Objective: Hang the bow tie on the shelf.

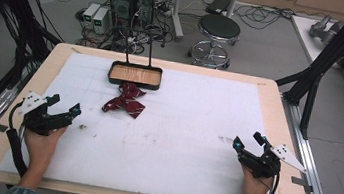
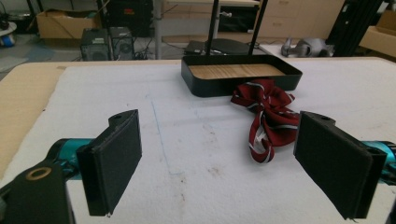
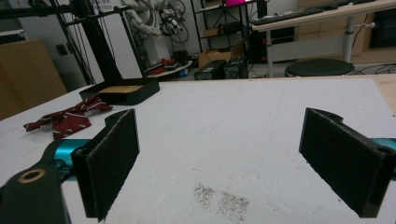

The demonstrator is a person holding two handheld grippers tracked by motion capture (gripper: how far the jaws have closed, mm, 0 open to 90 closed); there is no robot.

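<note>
A dark red bow tie with white stripes (image 1: 125, 103) lies crumpled on the white mat, just in front of a black tray with a wooden floor and a tall wire handle (image 1: 135, 75). My left gripper (image 1: 65, 105) rests at the mat's left side, open and empty, well left of the tie. In the left gripper view the bow tie (image 2: 266, 116) lies ahead and to the right, touching the tray (image 2: 243, 81). My right gripper (image 1: 247, 140) rests at the right side, open and empty. The right gripper view has the tie (image 3: 65, 119) and tray (image 3: 123, 93) far off at left.
The white mat (image 1: 181, 128) covers most of a wooden table (image 1: 278, 116). Dirt smudges mark the mat (image 3: 224, 200). Black frame posts stand at both table sides (image 1: 327, 52). A stool (image 1: 217, 35) and computers stand on the floor beyond.
</note>
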